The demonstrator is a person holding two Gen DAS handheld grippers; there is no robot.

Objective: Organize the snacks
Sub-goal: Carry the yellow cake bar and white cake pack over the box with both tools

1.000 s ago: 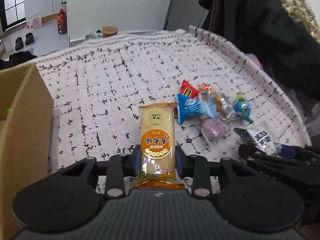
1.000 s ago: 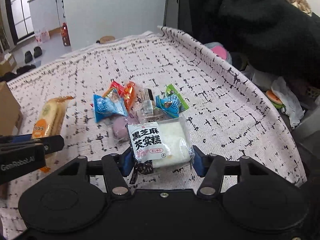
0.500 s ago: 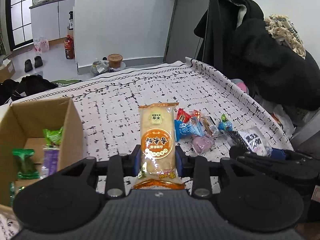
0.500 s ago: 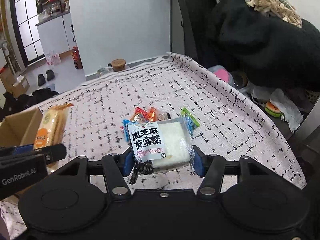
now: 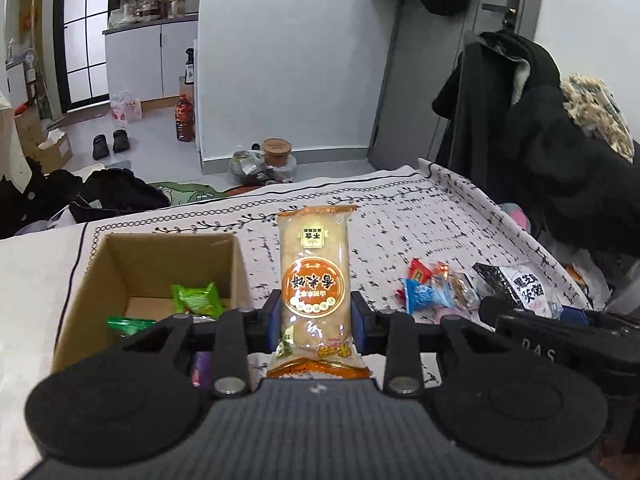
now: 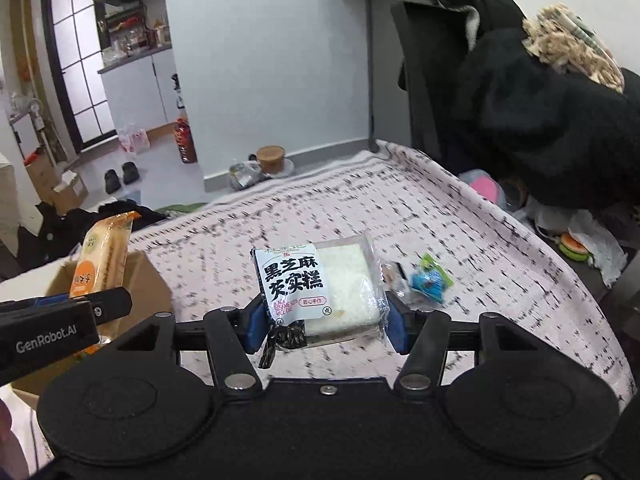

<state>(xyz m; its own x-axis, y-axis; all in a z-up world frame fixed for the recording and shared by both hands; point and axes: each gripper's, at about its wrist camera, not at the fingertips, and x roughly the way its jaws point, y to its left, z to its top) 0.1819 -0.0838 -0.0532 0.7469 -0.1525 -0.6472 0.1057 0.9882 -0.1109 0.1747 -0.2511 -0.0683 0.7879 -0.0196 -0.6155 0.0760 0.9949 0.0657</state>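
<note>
Left gripper (image 5: 314,316) pinches a long clear-wrapped rice cake bar with an orange round label (image 5: 313,276) between its blue pads, the bar upright and held above the table; just to its left sits an open brown cardboard box (image 5: 100,276), with a bright green snack packet (image 5: 198,299) and a darker green packet (image 5: 128,325) inside, plus a purple wrapper (image 5: 200,368) partly hidden behind the gripper frame; the box rests on a white tablecloth with black dash pattern (image 5: 392,236); right gripper (image 6: 322,320) is clamped on a square white cake in a clear wrapper with black-and-white label (image 6: 318,284), also lifted off the cloth, tilted slightly; on the cloth lies a loose heap of small snacks: a blue packet (image 5: 426,296), a red packet (image 5: 418,271), other small wrappers too crowded to tell apart; from the right wrist view a blue-and-green packet (image 6: 430,280) lies just right of the held cake; the heap sits between the two grippers in the left wrist view, well apart from the box; a black coat on a chair (image 5: 520,128) stands beyond the table's right edge; a pair of black shoes (image 5: 110,143) on the floor behind.
</note>
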